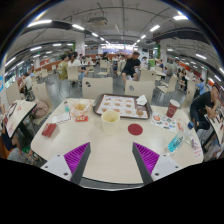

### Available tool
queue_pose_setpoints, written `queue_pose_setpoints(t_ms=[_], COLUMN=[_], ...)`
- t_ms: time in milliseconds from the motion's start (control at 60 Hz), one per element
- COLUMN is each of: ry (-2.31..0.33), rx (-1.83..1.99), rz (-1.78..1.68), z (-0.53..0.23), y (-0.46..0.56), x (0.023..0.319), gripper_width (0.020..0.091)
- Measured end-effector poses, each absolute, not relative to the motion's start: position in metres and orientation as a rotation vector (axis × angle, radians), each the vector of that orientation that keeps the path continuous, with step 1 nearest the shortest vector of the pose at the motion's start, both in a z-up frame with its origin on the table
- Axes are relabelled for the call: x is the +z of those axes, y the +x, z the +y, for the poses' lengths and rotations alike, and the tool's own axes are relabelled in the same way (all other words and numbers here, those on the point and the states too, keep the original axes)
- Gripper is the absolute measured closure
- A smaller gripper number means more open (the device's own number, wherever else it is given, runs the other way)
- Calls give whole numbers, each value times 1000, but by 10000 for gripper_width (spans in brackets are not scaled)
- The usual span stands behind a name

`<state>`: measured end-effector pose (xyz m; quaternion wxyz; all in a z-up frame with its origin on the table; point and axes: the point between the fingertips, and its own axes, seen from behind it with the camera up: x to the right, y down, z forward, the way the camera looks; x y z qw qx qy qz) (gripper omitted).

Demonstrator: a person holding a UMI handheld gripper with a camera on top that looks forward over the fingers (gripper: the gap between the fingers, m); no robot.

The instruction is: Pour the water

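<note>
In the gripper view a pale, round-cornered table [100,150] is seen beneath a large hall lit by rows of ceiling strip lights [45,20]; further pale tables [100,85] and several seated or standing people [128,66] are found beyond it, too small to be told apart. The gripper [103,160] is held above the near edge of the table; its two fingers are spread wide, a purple pad [148,156] being shown on the right one and another on the left, and nothing is held between them. Beyond the fingers, near the middle of the table, one yellowish cup [110,120] is stood upright; its contents cannot be made out. Just beside it, to the right, one flat red round disc [135,128] is laid. Behind both, one pale tray [121,105] with rows of small red spots is set. To the right, near the table's edge, one clear plastic bottle [175,142] is laid tilted; whether water is in it cannot be told. Further back on the right one reddish cup [173,106] is stood. On the left a red flat item [50,129] and other small things are scattered, too small to be named.
</note>
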<state>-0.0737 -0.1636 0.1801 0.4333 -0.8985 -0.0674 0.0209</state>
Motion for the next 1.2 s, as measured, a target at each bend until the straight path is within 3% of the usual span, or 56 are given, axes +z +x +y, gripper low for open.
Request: queue_pose_setpoints(t_ms=[233,567,1000,1067,1133,1200], ry=[-2233,-2216,-2115,-2104,-2105,-2082], rx=[10,-123,-50,-34,-52,-47], rz=[-109,-25,76,57,47,48], z=[-174,-187,-49,-31,-24,-19], y=[-2,161,261,262,262,260], x=[170,96,60,54,47,50], gripper_width=[253,253,256,316,531,541])
